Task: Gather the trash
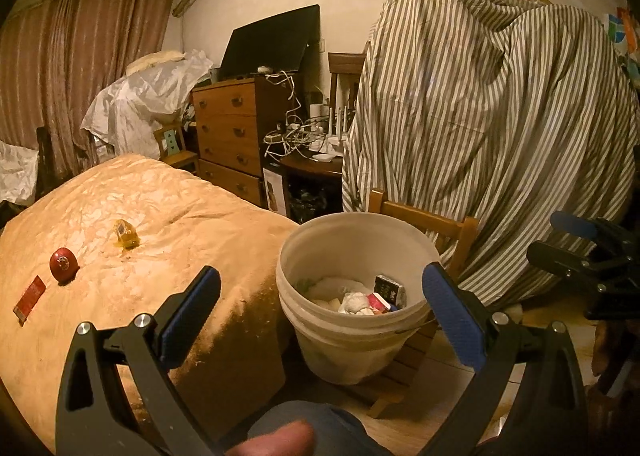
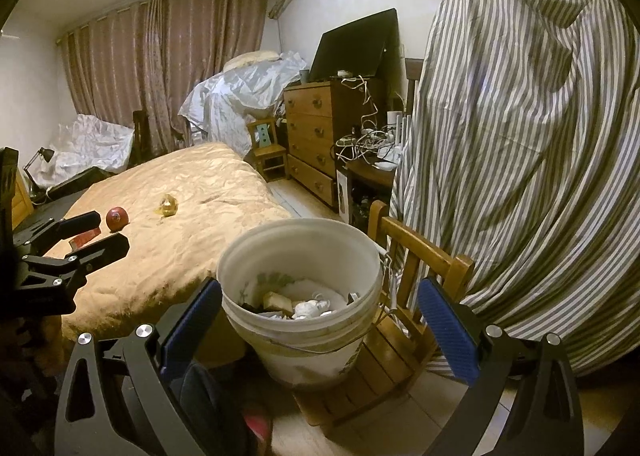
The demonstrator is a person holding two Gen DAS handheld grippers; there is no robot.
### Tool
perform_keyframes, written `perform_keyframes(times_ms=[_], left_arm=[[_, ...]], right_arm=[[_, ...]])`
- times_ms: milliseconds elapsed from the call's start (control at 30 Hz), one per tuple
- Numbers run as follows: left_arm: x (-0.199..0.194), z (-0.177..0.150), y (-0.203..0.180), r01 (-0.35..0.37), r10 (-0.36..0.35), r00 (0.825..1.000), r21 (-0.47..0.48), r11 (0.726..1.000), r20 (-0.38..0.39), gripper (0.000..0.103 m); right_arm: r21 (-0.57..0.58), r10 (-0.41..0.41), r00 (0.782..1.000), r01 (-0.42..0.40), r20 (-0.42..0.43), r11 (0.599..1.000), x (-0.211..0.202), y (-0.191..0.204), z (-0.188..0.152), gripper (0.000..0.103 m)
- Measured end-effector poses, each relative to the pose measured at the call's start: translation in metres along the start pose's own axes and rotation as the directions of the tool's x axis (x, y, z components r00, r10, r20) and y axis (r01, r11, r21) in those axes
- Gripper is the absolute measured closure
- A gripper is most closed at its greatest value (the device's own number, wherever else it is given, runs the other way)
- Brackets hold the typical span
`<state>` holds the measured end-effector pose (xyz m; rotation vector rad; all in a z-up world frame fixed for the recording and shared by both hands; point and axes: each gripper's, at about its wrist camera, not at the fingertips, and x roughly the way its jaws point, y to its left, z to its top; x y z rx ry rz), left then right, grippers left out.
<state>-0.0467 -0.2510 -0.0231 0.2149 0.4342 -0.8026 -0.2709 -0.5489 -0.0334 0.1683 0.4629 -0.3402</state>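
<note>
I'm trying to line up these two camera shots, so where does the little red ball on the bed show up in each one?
Left wrist view: the red ball lies far left on the bed, between a red card and a yellow wrapper.
Right wrist view: the red ball lies left of centre, just beyond the left gripper.
Shared landmark: the white bucket beside the bed.

The bucket stands on a small chair straight ahead of the left hand-held gripper; the bed lies to its left, carrying three items.
</note>
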Motion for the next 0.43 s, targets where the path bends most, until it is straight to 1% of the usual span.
perform_keyframes(times_ms=[133,433], left_arm=[[0.0009,0.0021,-0.0002,0.027,-0.027,1.0,-0.007,1.0,-0.001,0.006],[0.0092,-0.0003,0.0032,-0.006,0.005,1.0,-0.02,1.0,-0.031,0.006]], right_arm=[[-0.005,0.004,1.0,-0.004,-0.001,1.0,0.0,0.0021,0.0012,0.005],[-0.01,0.006,1.0,-0.006,-0.012,1.0,0.0037,0.0044,0.001,0.005]])
